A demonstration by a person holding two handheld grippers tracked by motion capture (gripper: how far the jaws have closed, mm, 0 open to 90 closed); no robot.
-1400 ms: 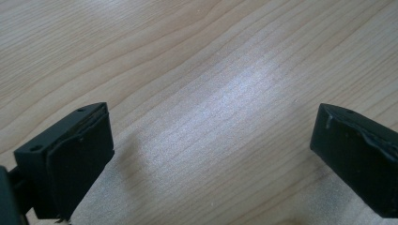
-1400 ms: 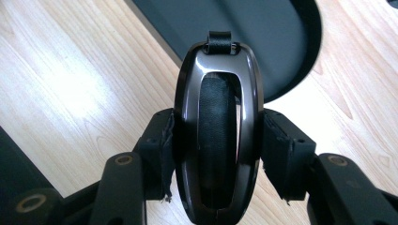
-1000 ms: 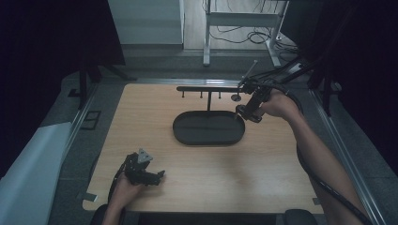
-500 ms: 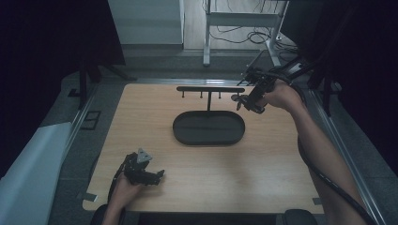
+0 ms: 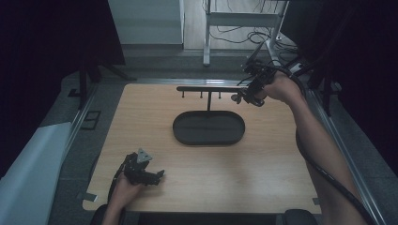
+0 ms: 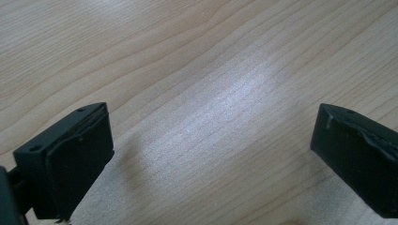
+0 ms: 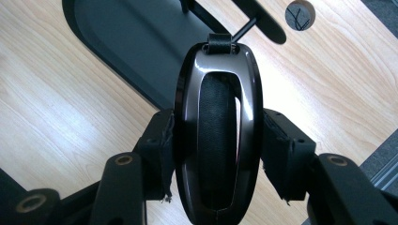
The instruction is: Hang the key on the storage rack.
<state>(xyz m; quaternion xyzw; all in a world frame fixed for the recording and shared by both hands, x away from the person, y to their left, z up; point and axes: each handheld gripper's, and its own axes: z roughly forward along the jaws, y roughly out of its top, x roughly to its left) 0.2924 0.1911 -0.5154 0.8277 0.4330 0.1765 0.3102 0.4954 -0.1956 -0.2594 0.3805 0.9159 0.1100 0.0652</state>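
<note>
Black and oval, the tray sits at the middle of the wooden table, and its dark floor holds nothing but the foot of the thin post that carries a horizontal hook bar above its far edge. At the right end of that bar the right gripper is clamped on a glossy dark oval ring with a padded inner band; its jaws press the ring's two long sides, and a small strap loop at the ring's top lies against a thin peg of the rack. Since a second ago this hand has carried the ring from just over the tray's right end up and farther back to the bar's tip. Near the table's front left corner the left gripper rests low over bare wood, jaws spread wide with nothing between them, where it was before.
</note>
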